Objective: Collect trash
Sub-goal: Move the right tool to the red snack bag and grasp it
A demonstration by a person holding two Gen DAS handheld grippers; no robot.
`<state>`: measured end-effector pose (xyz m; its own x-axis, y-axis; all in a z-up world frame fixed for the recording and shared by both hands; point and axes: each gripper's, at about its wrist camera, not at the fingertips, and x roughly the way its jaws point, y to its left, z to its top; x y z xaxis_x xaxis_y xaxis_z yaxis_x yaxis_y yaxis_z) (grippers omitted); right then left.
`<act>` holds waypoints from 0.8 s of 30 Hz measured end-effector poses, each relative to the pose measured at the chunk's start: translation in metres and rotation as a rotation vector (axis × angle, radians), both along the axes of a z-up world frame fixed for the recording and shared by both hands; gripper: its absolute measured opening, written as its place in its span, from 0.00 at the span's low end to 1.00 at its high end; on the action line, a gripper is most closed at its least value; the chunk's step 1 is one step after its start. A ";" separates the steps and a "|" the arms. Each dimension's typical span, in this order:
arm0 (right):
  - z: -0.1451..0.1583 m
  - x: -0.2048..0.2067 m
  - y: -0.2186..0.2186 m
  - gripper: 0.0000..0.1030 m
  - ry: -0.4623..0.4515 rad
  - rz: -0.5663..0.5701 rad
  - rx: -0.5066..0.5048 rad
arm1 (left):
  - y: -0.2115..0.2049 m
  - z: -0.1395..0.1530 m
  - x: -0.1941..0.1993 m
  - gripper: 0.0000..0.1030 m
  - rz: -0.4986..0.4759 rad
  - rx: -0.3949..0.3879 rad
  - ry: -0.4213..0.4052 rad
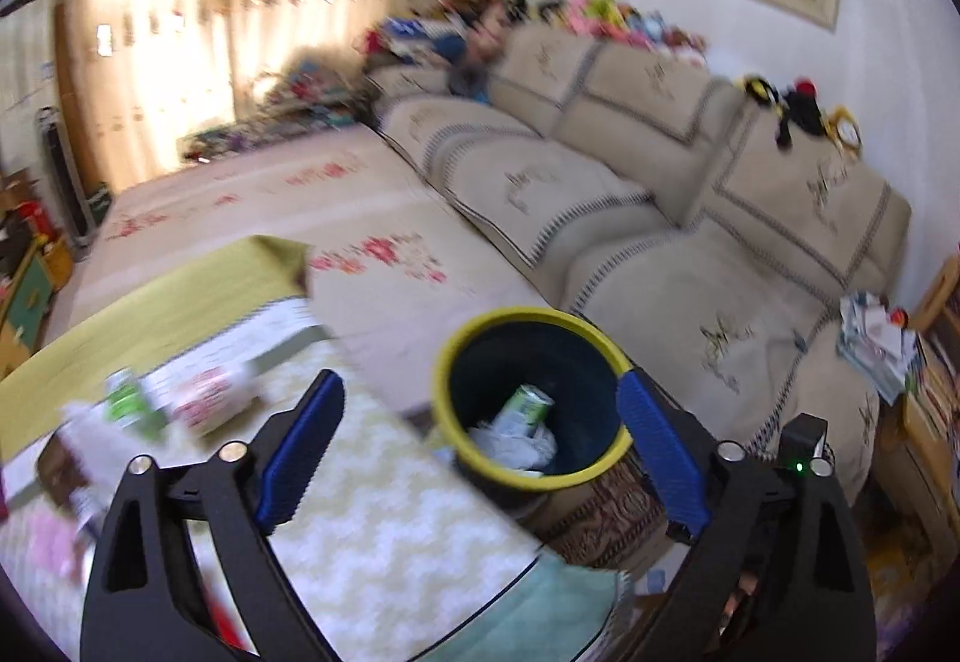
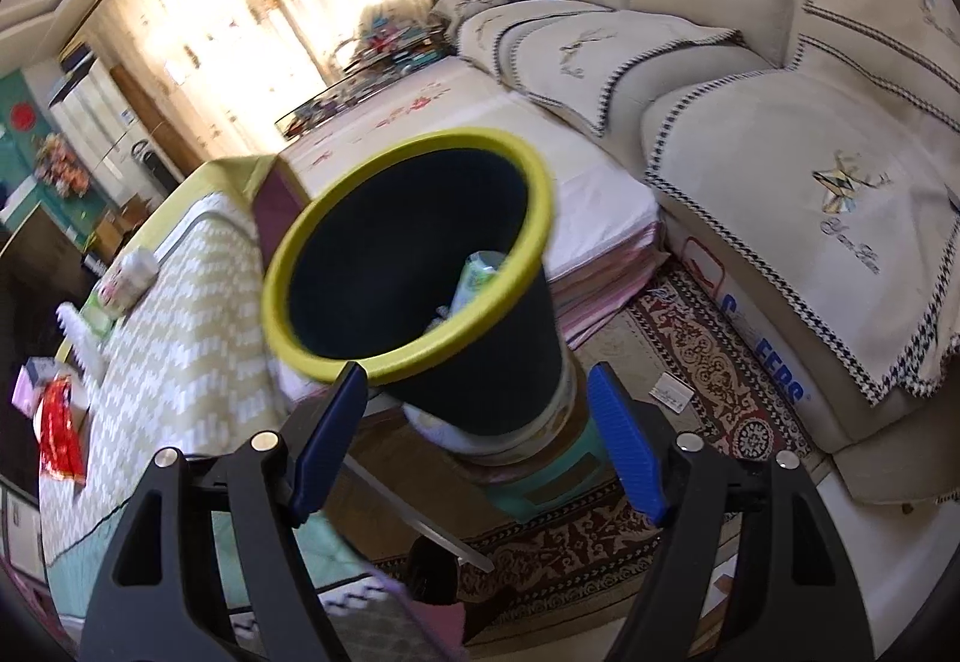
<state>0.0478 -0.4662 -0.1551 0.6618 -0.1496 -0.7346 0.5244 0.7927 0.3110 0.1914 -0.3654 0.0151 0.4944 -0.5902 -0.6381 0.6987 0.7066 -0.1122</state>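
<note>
Left wrist view: the left gripper [image 1: 480,443] has its blue ribbed fingers [image 1: 300,452] spread wide with nothing between them. Beyond the fingertips stands the round dark waste bin with a yellow rim [image 1: 447,410]. Inside the bin lie a green-and-white drink can [image 1: 525,407] and crumpled white paper [image 1: 510,446]. The right-hand finger overlaps the bin's rim in this view; contact cannot be determined. Left of the bin is the table covered with a cream and olive zigzag-patterned cloth [image 1: 384,530]. On the table, well apart from the bin, lie a blurred green can [image 1: 129,404] and a white box with red print [image 1: 210,398]. Behind and to the right of the bin runs a beige sofa with dark-trimmed covers [image 1: 660,194].

Right wrist view: the right gripper [image 2: 477,440] is likewise wide open and holds nothing. The same bin [image 2: 510,362] fills the centre, tilted toward the camera, its lower rim just above the left fingertip. The drink can [image 2: 480,278] shows inside, leaning against the bin wall. The bin stands on a teal and white round base [image 2: 552,476], which rests on a red patterned carpet [image 2: 708,362]. On the table [image 2: 198,362], left of the bin, lie a pale can on its side [image 2: 129,278] and a red crinkled wrapper [image 2: 60,434].
</note>
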 end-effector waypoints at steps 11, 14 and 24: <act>0.031 0.055 0.115 0.70 -0.012 0.258 -0.074 | 0.223 0.017 -0.042 0.95 0.387 -0.098 -0.148; 0.039 0.073 0.157 0.70 -0.016 0.352 -0.099 | 0.273 0.011 -0.050 0.95 0.483 -0.104 -0.151; 0.061 0.112 0.287 0.70 -0.058 0.619 -0.145 | 0.375 -0.024 -0.054 0.95 0.643 -0.127 -0.090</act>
